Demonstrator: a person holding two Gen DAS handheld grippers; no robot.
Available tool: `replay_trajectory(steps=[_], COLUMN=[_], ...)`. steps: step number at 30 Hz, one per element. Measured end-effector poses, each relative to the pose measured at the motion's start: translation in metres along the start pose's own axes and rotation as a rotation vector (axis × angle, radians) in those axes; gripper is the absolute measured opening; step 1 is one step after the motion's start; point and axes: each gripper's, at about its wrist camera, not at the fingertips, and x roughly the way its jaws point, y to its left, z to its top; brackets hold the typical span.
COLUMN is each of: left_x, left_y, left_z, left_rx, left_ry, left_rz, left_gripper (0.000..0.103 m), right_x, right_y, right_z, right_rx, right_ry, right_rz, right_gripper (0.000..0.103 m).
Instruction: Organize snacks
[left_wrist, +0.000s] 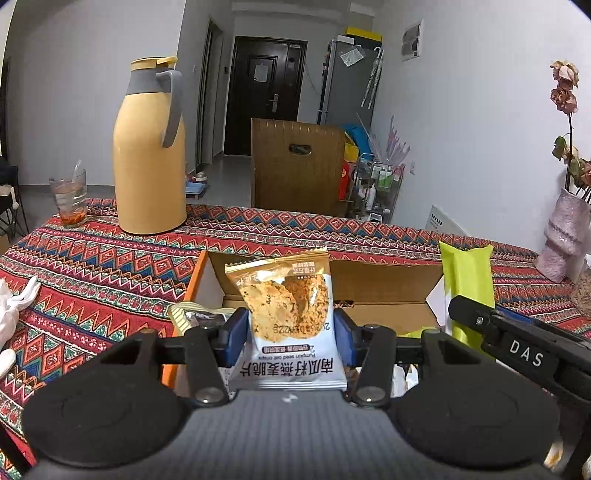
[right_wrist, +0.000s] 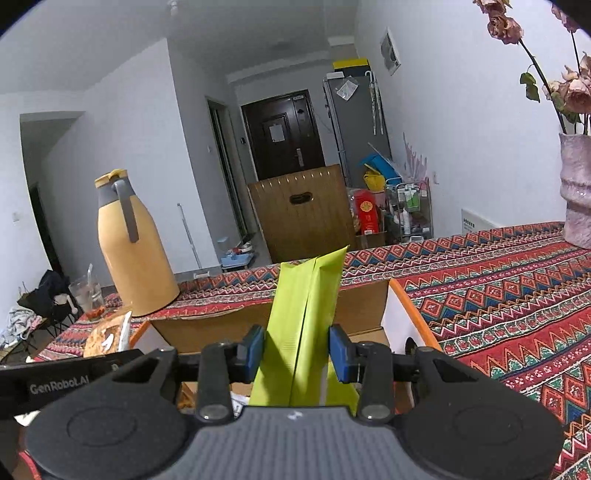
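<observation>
My left gripper (left_wrist: 291, 332) is shut on an oat crisp packet (left_wrist: 290, 314), white and gold with cookie pictures, held upright above an open cardboard box (left_wrist: 384, 284) with an orange rim. My right gripper (right_wrist: 297, 350) is shut on a lime green snack packet (right_wrist: 303, 325), held upright over the same box (right_wrist: 373, 299). The green packet (left_wrist: 467, 288) and the right gripper's body also show at the right of the left wrist view. The oat crisp packet (right_wrist: 107, 332) shows at the left of the right wrist view. Other snack wrappers (left_wrist: 192, 314) lie inside the box.
The table carries a red patterned cloth (left_wrist: 92, 266). A yellow thermos jug (left_wrist: 149, 147) and a glass (left_wrist: 70, 199) stand at the far left. A pink vase of dried flowers (right_wrist: 576, 188) stands at the far right. A wooden chair back (left_wrist: 295, 166) is behind the table.
</observation>
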Motion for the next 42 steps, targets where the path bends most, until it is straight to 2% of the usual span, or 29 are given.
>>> replay_trajectory(steps=[3,5,6,7,8,10,12,14,30,42], left_x=[0.000,0.000,-0.001,-0.002,-0.004,-0.008,-0.013,-0.017,-0.029,-0.067], left_y=[0.001,0.001,0.002,0.002,0.003,0.005,0.007,0.007,0.005,0.014], left_z=[-0.003,-0.004,-0.004,-0.004,-0.005,-0.005,-0.006,-0.006,0.001,-0.002], left_rx=[-0.004,-0.004,-0.005,-0.008,-0.011,-0.015,-0.027,-0.028,-0.041,-0.043], left_ry=[-0.001,-0.006,-0.010,-0.016,-0.027,-0.049,-0.070,-0.090,-0.111,-0.114], left_rz=[-0.001,-0.005,-0.008,-0.005,0.005,0.016,0.027,0.035,0.034,0.046], left_gripper=[0.052,0.057,0.064,0.074,0.079,0.092,0.103,0.103,0.103,0.103], right_x=[0.002,0.003,0.004,0.003,0.003,-0.001,-0.006,-0.010,-0.026,-0.060], right_y=[0.001,0.001,0.002,0.003,0.002,-0.001,-0.003,-0.004,-0.005,0.010], right_z=[-0.002,-0.004,-0.003,-0.004,-0.004,-0.003,-0.003,-0.003,0.001,0.000], right_rx=[-0.003,-0.008,-0.008,-0.011,-0.010,0.002,0.005,0.018,0.011,-0.046], right_ry=[0.008,0.012,0.012,0.010,0.010,-0.012,-0.032,-0.042,-0.064,-0.063], right_rz=[-0.008,-0.003,-0.006,-0.013,-0.020,-0.043,-0.060,-0.068,-0.094,-0.119], right_gripper=[0.037,0.037,0.038,0.048,0.066,0.087,0.094,0.103,0.103,0.103])
